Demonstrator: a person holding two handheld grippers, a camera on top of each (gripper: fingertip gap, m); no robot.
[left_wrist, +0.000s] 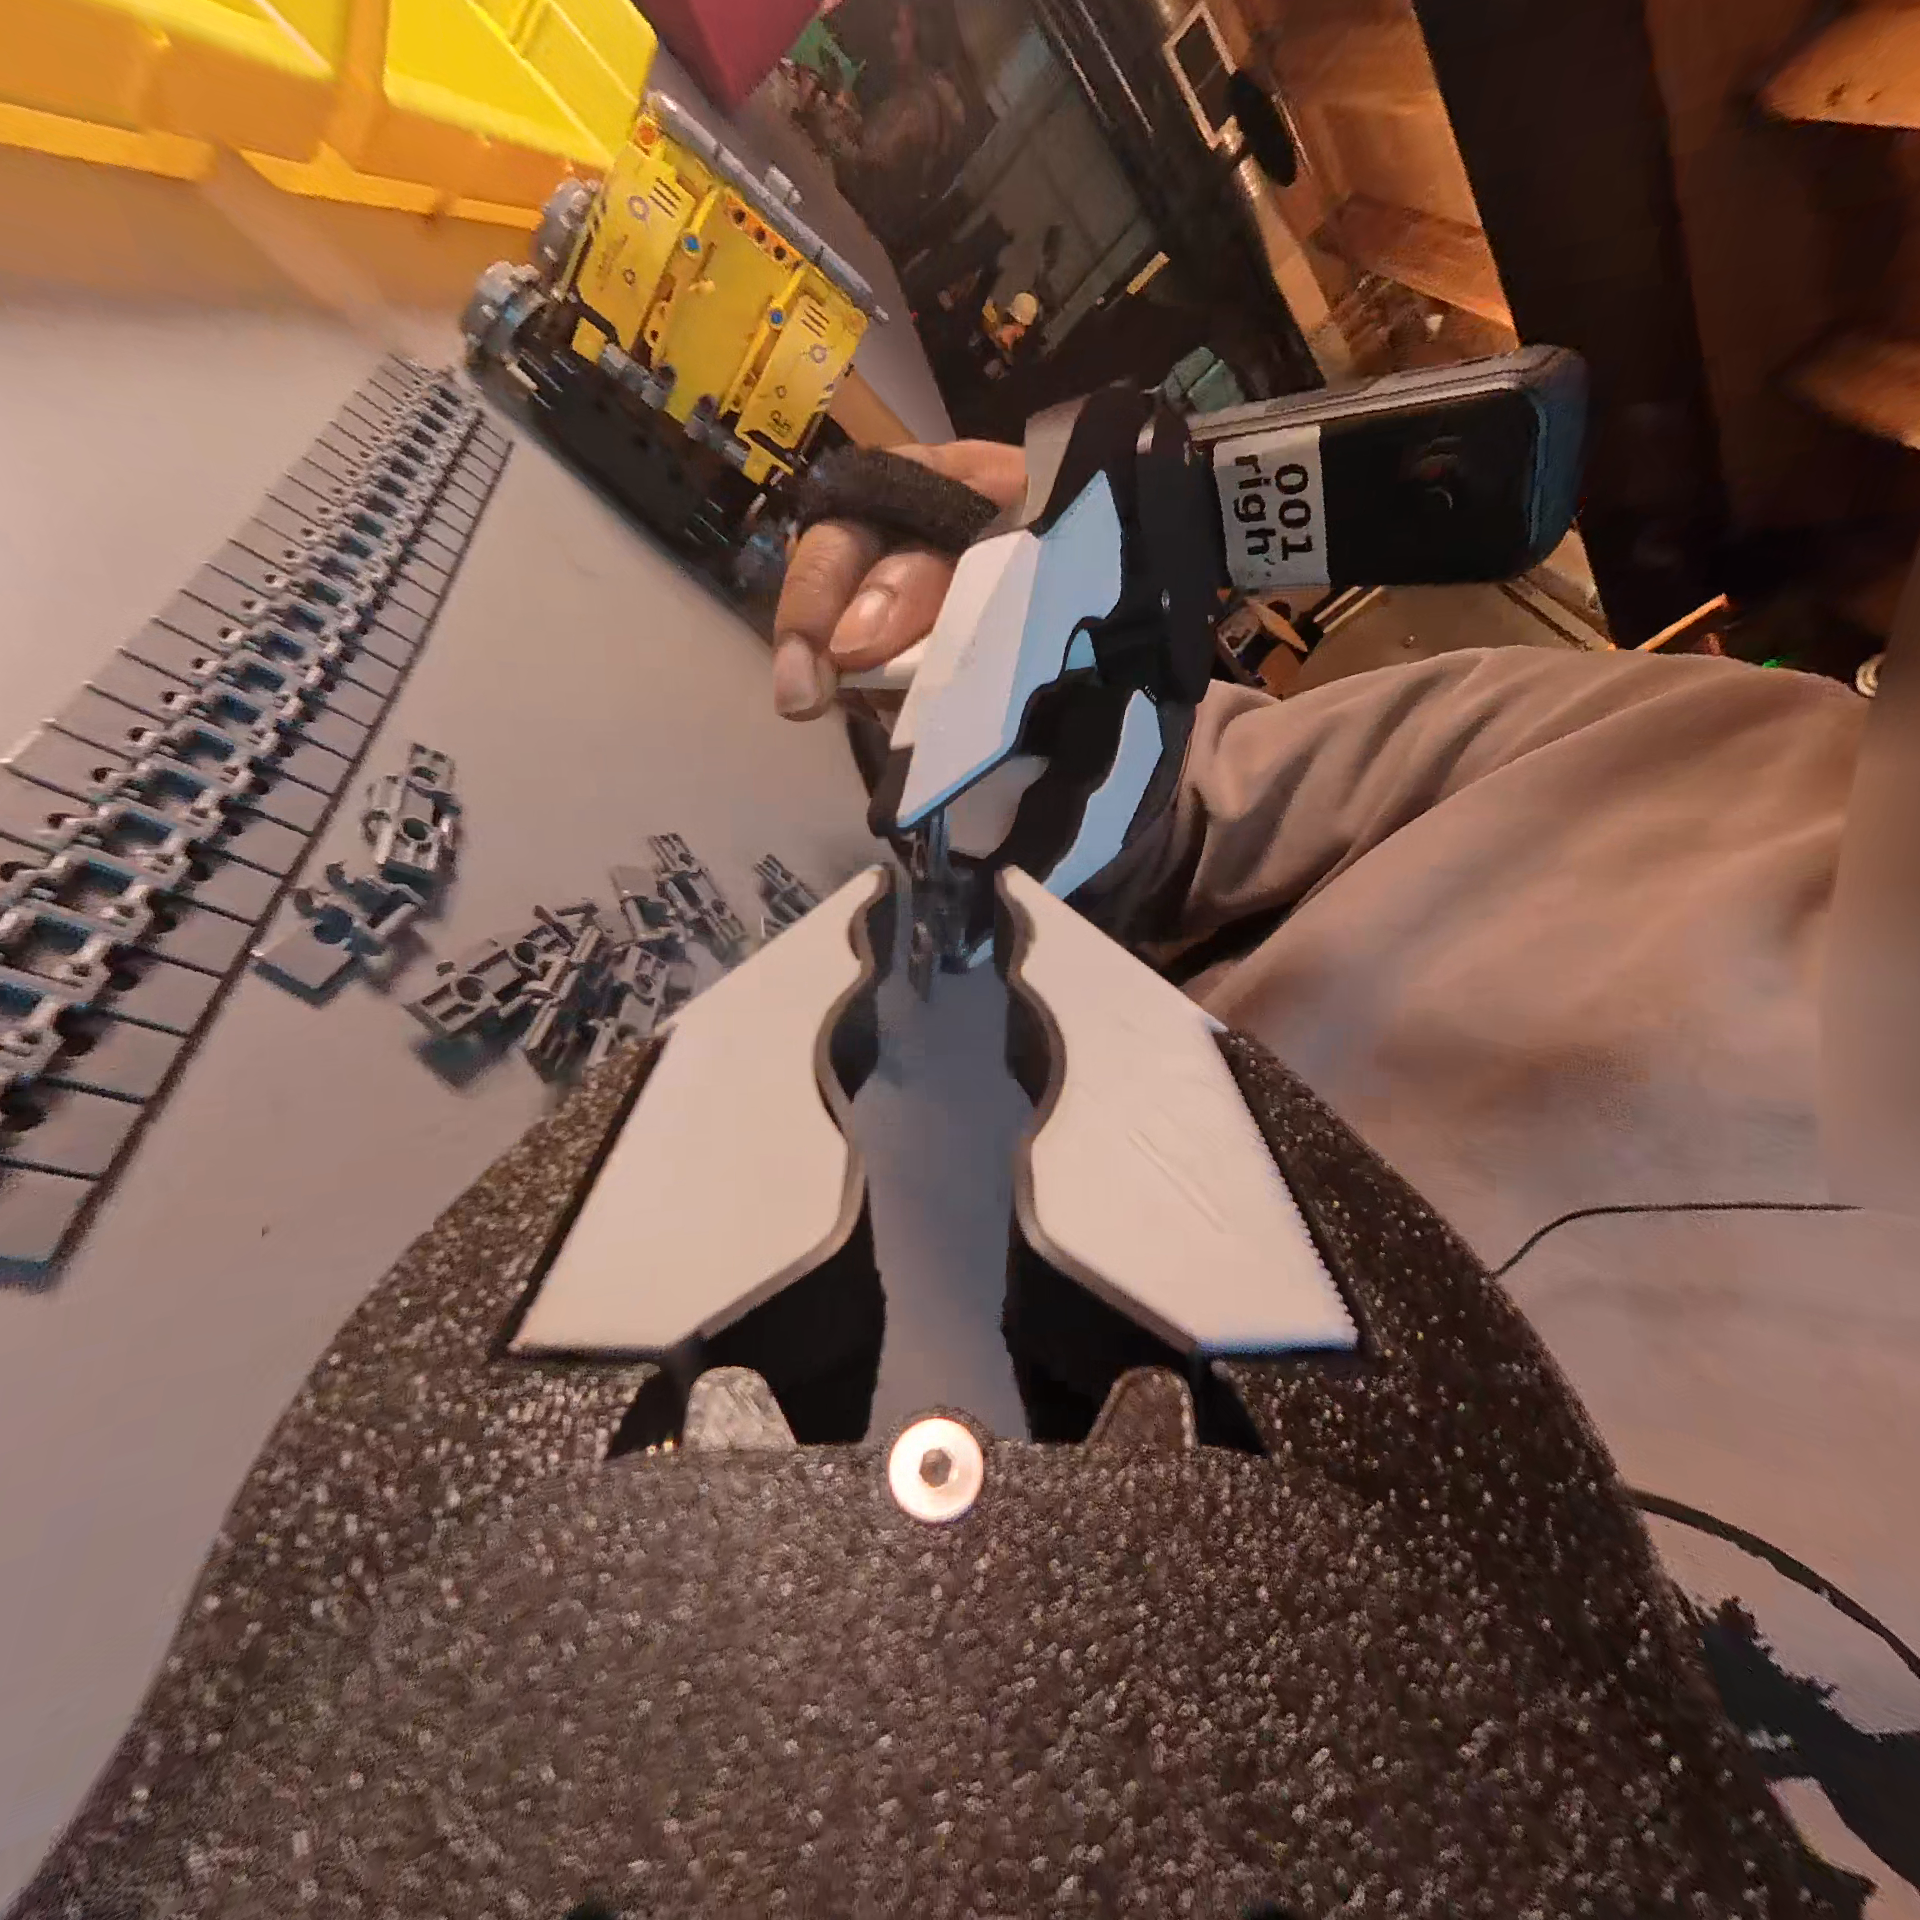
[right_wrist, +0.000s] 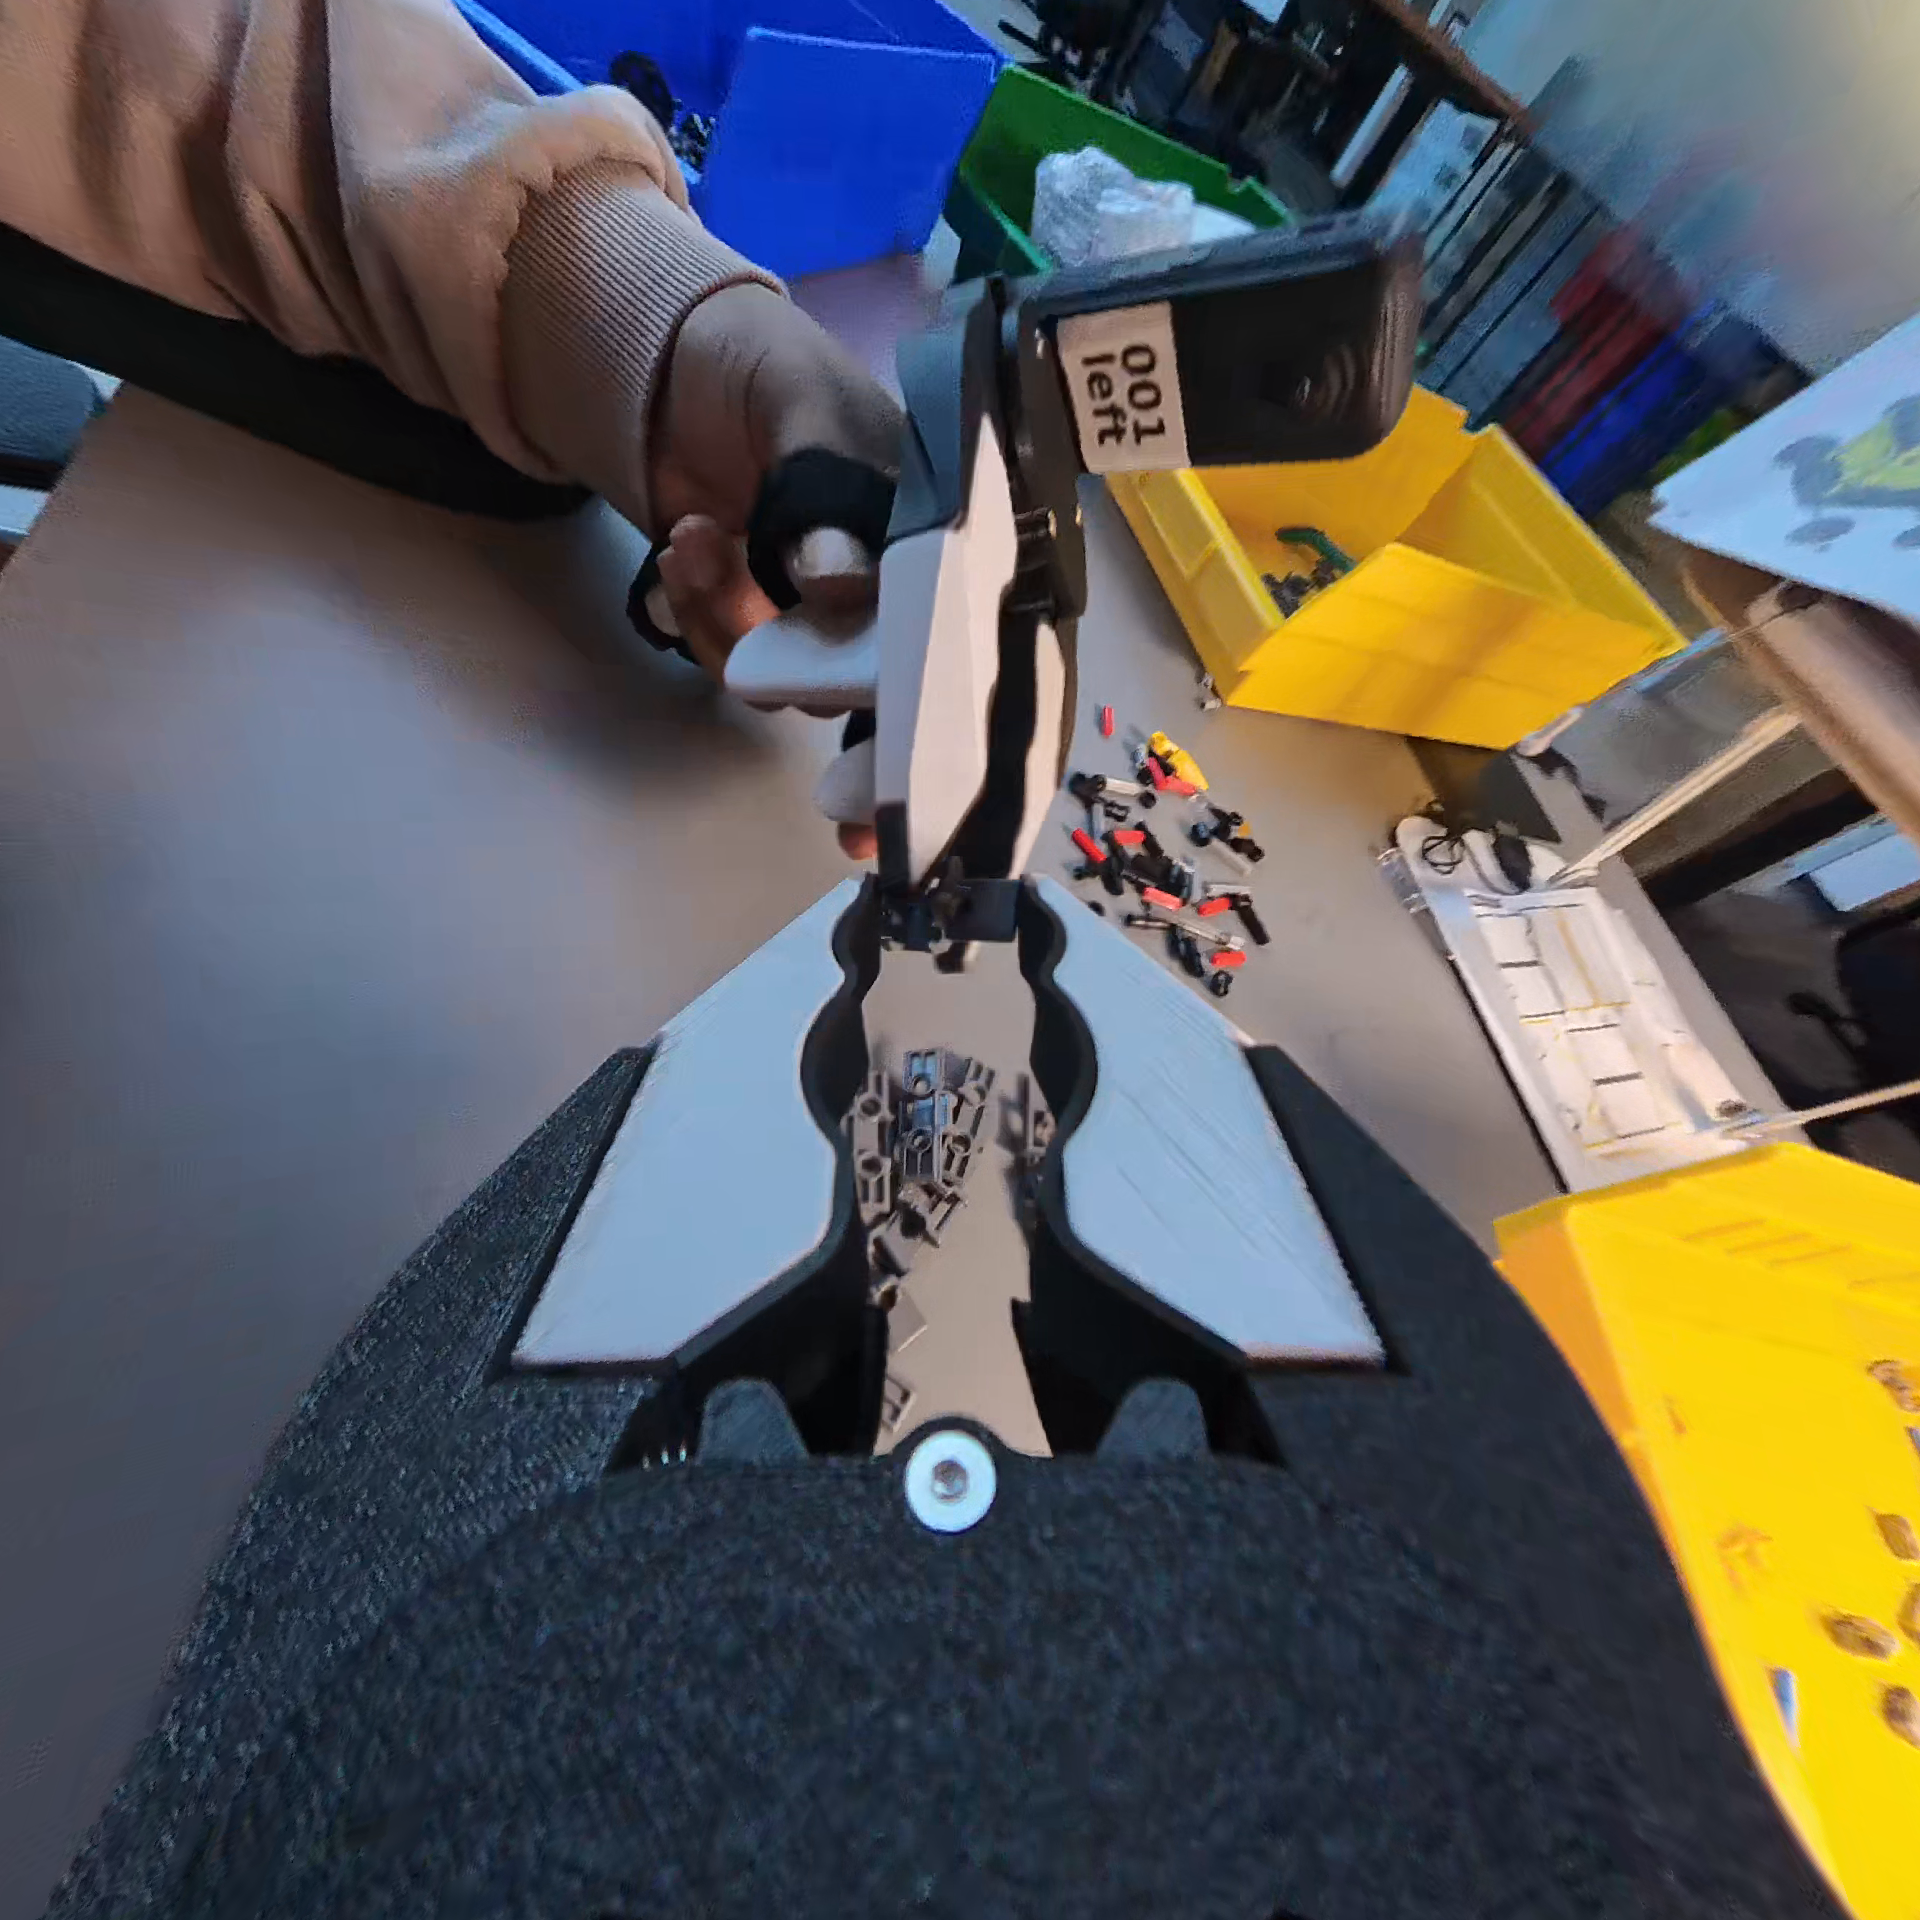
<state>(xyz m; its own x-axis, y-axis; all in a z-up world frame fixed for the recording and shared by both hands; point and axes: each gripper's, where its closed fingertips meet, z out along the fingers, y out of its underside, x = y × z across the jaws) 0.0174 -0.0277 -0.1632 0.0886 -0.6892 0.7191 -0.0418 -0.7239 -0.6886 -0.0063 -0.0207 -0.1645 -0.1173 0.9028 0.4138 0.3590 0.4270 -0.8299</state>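
Observation:
My left gripper (left_wrist: 943, 902) and my right gripper (right_wrist: 948, 902) meet tip to tip just above a grey table (left_wrist: 582, 665). A small grey and black track link piece (left_wrist: 937, 930) sits between the left fingertips, with the right gripper (left_wrist: 940, 836) coming down on it from above. In the right wrist view the same piece (right_wrist: 951, 906) spans the gap between the right fingertips, and the left gripper (right_wrist: 914, 868) touches it from above. Both pairs of fingers stand narrowly apart, closed on the piece. A hand (right_wrist: 748, 540) holds the left gripper.
A long assembled grey track chain (left_wrist: 156, 831) lies at the left, with loose links (left_wrist: 571, 977) beside it. A yellow model vehicle (left_wrist: 707, 312) stands farther back. Small red and black pins (right_wrist: 1164, 862), yellow bins (right_wrist: 1403, 592), a blue bin (right_wrist: 831, 135) and a paper sheet (right_wrist: 1579, 1018) lie around. The tips of both grippers are at nearly the same place. Left tips and right tips are each some 12 centimetres from the long assembled grey track chain (left_wrist: 156, 831).

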